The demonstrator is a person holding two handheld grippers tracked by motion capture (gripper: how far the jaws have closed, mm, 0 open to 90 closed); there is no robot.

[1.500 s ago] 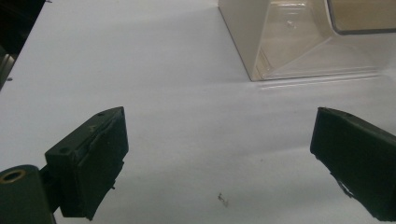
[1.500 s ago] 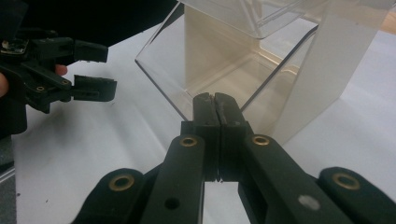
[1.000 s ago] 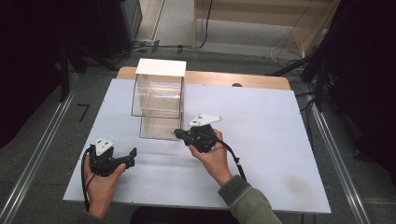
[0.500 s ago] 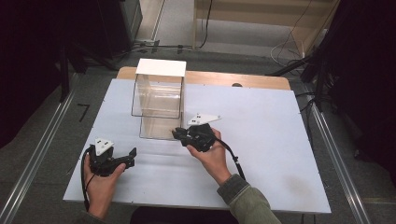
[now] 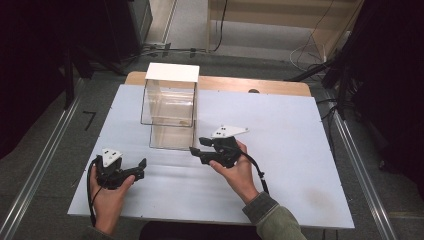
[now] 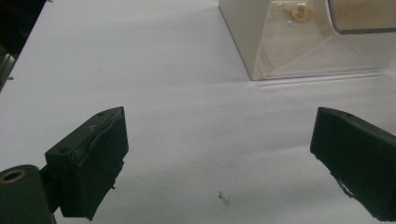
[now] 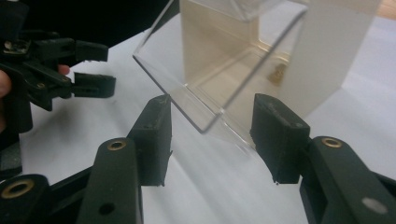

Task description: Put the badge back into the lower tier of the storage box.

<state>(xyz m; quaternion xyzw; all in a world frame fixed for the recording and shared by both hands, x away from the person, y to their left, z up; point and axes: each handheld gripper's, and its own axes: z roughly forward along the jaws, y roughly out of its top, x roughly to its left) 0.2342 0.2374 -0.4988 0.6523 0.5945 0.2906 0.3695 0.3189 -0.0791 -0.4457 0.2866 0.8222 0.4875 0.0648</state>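
While right gripper [image 7: 210,140] nears the box [image 5: 170,107], jaws spread and empty.
Box sits near table's [image 5: 300,130] far edge, left of middle; straddle its clear front corner squarely before clenching. Left gripper [image 5: 127,172] idle, released, near front-left corner.

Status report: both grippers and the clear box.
Right gripper open, jaws straddling clear box door corner. Left gripper open, empty, resting on table. Nothing in the way.

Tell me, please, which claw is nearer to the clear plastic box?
The right. The right claw sits at the clear plastic box's front corner, its jaws open on either side of the edge. The left claw rests open on the table, well short of it.
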